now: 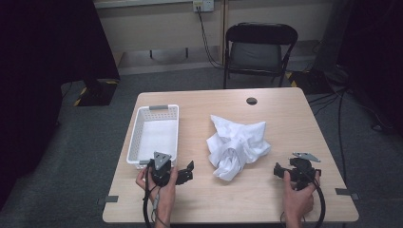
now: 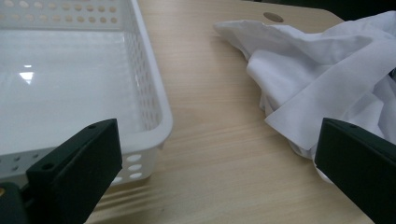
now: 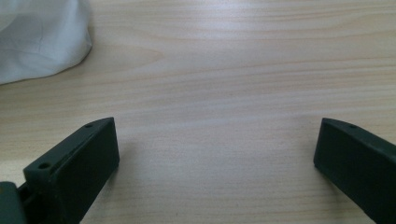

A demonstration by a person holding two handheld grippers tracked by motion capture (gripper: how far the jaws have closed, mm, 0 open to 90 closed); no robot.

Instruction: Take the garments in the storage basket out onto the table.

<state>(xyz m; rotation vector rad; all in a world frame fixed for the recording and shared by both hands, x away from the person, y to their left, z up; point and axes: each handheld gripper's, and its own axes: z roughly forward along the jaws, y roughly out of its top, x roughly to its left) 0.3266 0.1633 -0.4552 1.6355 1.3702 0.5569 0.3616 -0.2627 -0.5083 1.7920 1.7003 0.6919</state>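
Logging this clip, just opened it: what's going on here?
A person at a wooden table holds a gripper in each hand. The left gripper and right gripper both sit open, flanking a crumpled white cloth that neither touches. An empty white basket stands to the cloth's left.

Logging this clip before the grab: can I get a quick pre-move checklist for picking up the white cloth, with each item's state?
1. Left gripper jaws open: ok, spread wide in the left gripper view.
2. Right gripper jaws open: ok, nothing but bare table between them.
3. White cloth free to lift: ok, crumpled on the table, nothing resting on it.
4. White basket ready to take something: ok, looks empty, standing beside the cloth and apart from it.
5. A clean edge or corner of the cloth to pinch: cannot tell, it is bunched.
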